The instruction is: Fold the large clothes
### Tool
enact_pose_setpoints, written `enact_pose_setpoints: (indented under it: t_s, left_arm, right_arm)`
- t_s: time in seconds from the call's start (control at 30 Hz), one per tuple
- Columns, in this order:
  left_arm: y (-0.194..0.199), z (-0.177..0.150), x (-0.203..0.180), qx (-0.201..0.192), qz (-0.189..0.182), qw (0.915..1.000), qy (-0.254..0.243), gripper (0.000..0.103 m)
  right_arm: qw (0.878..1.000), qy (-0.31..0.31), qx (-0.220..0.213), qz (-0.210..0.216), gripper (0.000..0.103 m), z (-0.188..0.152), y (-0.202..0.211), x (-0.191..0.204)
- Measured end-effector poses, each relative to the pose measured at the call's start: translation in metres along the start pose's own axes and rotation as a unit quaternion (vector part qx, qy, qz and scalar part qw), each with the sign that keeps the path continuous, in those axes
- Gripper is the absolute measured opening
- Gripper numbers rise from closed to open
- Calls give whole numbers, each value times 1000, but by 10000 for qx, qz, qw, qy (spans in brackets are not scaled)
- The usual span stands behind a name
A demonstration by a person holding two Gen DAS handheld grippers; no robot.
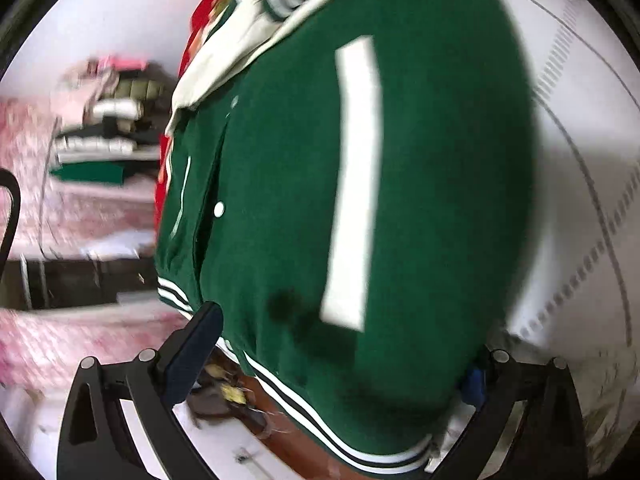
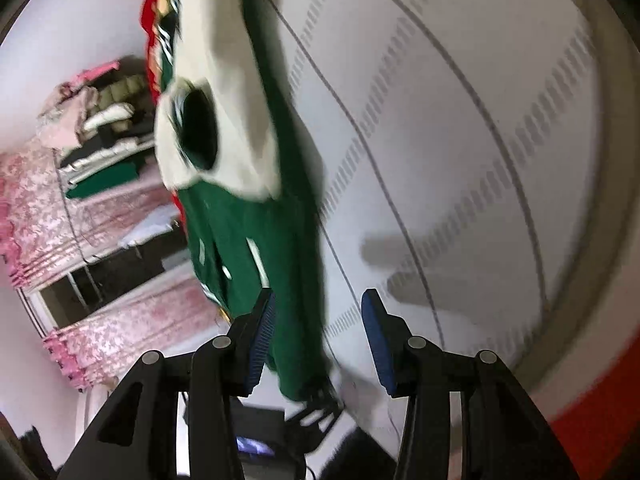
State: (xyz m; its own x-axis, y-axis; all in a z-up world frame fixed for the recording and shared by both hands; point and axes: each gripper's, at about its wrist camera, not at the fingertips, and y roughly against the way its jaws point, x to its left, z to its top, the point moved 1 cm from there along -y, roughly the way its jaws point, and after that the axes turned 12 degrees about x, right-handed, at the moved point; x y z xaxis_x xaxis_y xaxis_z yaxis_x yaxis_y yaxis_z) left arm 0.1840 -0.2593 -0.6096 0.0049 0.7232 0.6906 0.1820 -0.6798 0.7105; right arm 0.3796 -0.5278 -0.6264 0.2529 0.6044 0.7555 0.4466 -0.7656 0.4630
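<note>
A green varsity jacket [image 1: 420,160] with cream sleeves, a white stripe and striped hem fills the left wrist view, lying on a white patterned bed sheet [image 1: 580,240]. My left gripper [image 1: 340,360] is spread wide with the jacket's hem lying between the fingers; the right finger is mostly hidden under the cloth. In the right wrist view the same jacket [image 2: 248,232] shows with a cream sleeve cuff [image 2: 200,136] at its upper part. My right gripper [image 2: 318,336] is open, its left finger touching the jacket's green edge.
A stack of folded clothes [image 2: 104,136] sits at the left on a pink floral cover [image 2: 52,208]. Red fabric [image 1: 200,12] lies beyond the jacket. The left gripper's black body [image 2: 288,428] appears at the bottom of the right wrist view. The sheet [image 2: 460,140] spreads to the right.
</note>
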Motion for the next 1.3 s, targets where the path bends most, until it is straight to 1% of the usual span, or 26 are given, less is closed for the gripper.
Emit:
enact_pose_setpoints:
  t_s: [0.03, 0.07, 0.13, 0.17, 0.33, 0.37, 0.4, 0.43, 0.47, 0.5, 0.63, 0.7, 0.77, 0.8, 0.83, 0.87, 0.9, 0.97, 1.0, 1.07, 1.1, 1.13, 1.17, 1.2, 1.23, 1.3]
  left_arm:
    - [1, 1, 6, -16, -151, 9998, 101, 72]
    - [2, 1, 14, -30, -410, 9990, 201, 26]
    - [9, 1, 21, -151, -526, 9981, 288, 18]
    - [13, 0, 25, -231, -589, 9975, 319, 17]
    - [24, -6, 50, -443, -875, 9945, 359, 14]
    - [25, -7, 54, -463, -920, 9940, 370, 14]
    - [27, -6, 60, -479, -992, 9932, 383, 14]
    - [28, -6, 66, -491, -1067, 9923, 401, 13]
    - [29, -5, 73, -512, -1120, 9914, 432, 13]
    - [31, -5, 81, -542, -1178, 9904, 471, 13]
    - [36, -4, 123, -607, -1524, 9843, 653, 13]
    - [33, -4, 148, -654, -1745, 9794, 772, 13]
    - [27, -3, 179, -735, -1927, 9747, 862, 13]
    - [23, -2, 187, -747, -2007, 9726, 910, 13]
    - [17, -1, 202, -749, -2099, 9701, 963, 13]
    - [7, 2, 222, -752, -2198, 9670, 1044, 13]
    - [0, 4, 237, -762, -2245, 9652, 1107, 14]
    - [-22, 9, 265, -746, -2313, 9624, 1216, 16]
    - [-37, 14, 281, -700, -2375, 9607, 1253, 17]
    - [-76, 27, 316, -605, -2565, 9541, 1424, 19]
    - [-94, 34, 329, -546, -2640, 9515, 1485, 19]
    - [-113, 40, 339, -456, -2742, 9481, 1541, 19]
    - [-132, 47, 348, -360, -2833, 9451, 1591, 19]
    - [-156, 54, 357, -257, -2944, 9407, 1666, 19]
    - [-180, 60, 363, -122, -3105, 9340, 1765, 19]
    - [-230, 70, 373, 151, -3415, 9198, 1927, 20]
  right_arm:
    - [9999, 15, -99, 111, 47, 12, 3, 4]
    - [9993, 56, -250, 265, 50, 26, 9, 8]
    - [9978, 152, -502, 407, 55, 51, 16, 14]
    - [9972, 178, -572, 446, 57, 59, 18, 16]
    - [9928, 204, -739, 920, 56, 115, 0, 38]
    - [9928, 210, -796, 865, 44, 122, -4, 47]
    - [9938, 179, -870, 673, 27, 129, -17, 61]
    - [9947, 161, -916, 436, 18, 135, -18, 74]
    - [9943, 193, -1005, 313, 16, 135, -25, 89]
    - [9939, 209, -1060, 227, 9, 134, -27, 99]
    - [9910, 357, -1291, -34, 8, 122, -8, 164]
    - [9895, 468, -1357, -181, 8, 109, -3, 194]
    - [9868, 598, -1460, -360, 8, 104, -5, 241]
    - [9861, 635, -1484, -406, 8, 99, -2, 250]
    - [9841, 688, -1544, -539, 8, 101, -7, 278]
    - [9830, 721, -1564, -643, 8, 88, -12, 291]
    - [9812, 761, -1583, -797, 8, 84, -25, 320]
    - [9758, 812, -1634, -1204, 8, 89, -58, 381]
    - [9748, 801, -1618, -1314, 8, 92, -66, 393]
    - [9690, 817, -1597, -1699, 8, 109, -100, 439]
    - [9662, 857, -1586, -1843, 8, 114, -112, 448]
    - [9621, 893, -1572, -2042, 8, 128, -135, 472]
    - [9605, 908, -1531, -2137, 8, 134, -151, 484]
    - [9570, 918, -1472, -2325, 8, 151, -177, 503]
    - [9537, 914, -1420, -2489, 8, 165, -200, 517]
    - [9467, 874, -1275, -2826, 8, 190, -246, 523]
